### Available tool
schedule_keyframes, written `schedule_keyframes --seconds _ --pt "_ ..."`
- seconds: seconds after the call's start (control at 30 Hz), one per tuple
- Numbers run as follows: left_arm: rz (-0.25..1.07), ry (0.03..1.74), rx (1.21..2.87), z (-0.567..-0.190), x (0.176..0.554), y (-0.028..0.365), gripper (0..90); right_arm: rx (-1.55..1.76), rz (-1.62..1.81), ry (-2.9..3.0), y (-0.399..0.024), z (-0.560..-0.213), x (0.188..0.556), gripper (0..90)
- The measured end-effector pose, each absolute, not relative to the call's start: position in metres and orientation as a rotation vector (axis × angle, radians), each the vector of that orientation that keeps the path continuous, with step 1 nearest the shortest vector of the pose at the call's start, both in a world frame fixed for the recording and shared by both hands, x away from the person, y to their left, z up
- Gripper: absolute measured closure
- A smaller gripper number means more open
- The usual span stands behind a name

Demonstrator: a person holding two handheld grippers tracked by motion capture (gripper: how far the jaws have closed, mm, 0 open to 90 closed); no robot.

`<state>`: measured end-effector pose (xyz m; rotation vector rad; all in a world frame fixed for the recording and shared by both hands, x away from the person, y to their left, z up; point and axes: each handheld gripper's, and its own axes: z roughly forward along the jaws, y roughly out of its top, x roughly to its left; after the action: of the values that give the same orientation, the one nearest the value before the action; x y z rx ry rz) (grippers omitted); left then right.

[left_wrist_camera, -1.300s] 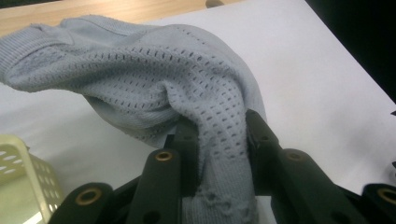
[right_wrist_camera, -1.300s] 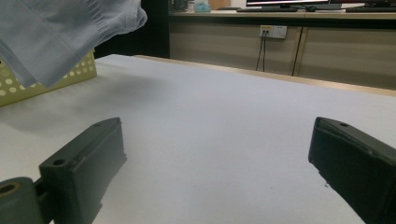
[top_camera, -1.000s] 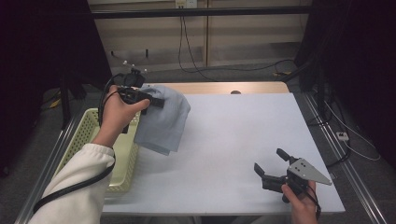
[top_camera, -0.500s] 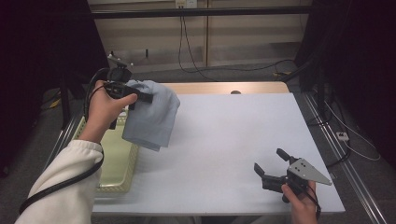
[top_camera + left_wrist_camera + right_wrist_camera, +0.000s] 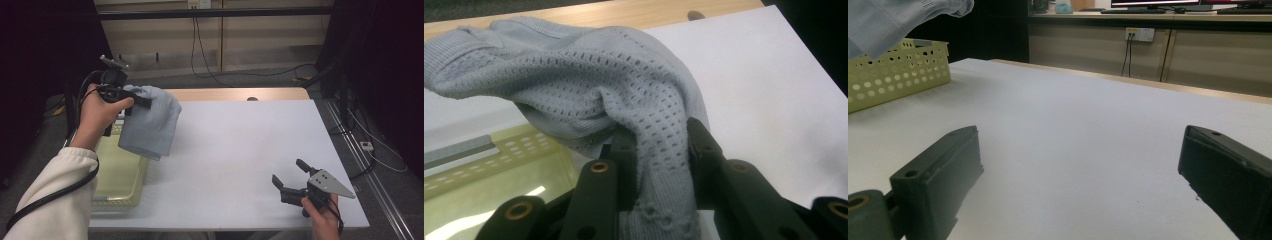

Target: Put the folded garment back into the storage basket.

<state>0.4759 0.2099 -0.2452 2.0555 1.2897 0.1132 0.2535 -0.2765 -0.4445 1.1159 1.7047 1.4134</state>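
While the left gripper (image 5: 131, 101) is clamping a fold of the pale blue open-knit cloth (image 5: 149, 121), the garment is hanging in the air over the near-left edge of the white table (image 5: 240, 150), just above the inner rim of the pale green perforated plastic basket (image 5: 116, 175). Left gripper view: both black jaws are pinching a bunched ridge of the knit, w/ the rest draping away over the basket and table edge. Right gripper (image 5: 292, 180) is resting low at the table's near-right corner, jaws spread wide and holding nothing; right gripper view is looking across bare tabletop toward the basket. Judged step: carrying the cloth out of the basket toward open table. To do it well: keep the pinch firm, since the grip is on one fold only and loose knit may be slipping; lift until the hanging hem is clearing the basket rim, then travel across before lowering; bring the free gripper in to catch an opposite edge for spreading.
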Motion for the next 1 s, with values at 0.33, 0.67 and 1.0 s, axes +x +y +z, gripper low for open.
schedule_keyframes --seconds 0.33,0.67,1.0 --pt "0.12 1.318 2.052 -0.247 0.478 0.228 71.7 1.118 1.414 1.704 -0.276 -0.445 0.254 3.6" --pt "0.122 1.353 2.039 -0.247 0.477 0.244 71.6 1.119 1.413 1.706 -0.276 -0.445 0.254 3.6" --pt "0.124 1.37 2.034 -0.246 0.476 0.26 71.6 1.118 1.414 1.706 -0.276 -0.445 0.254 3.6"
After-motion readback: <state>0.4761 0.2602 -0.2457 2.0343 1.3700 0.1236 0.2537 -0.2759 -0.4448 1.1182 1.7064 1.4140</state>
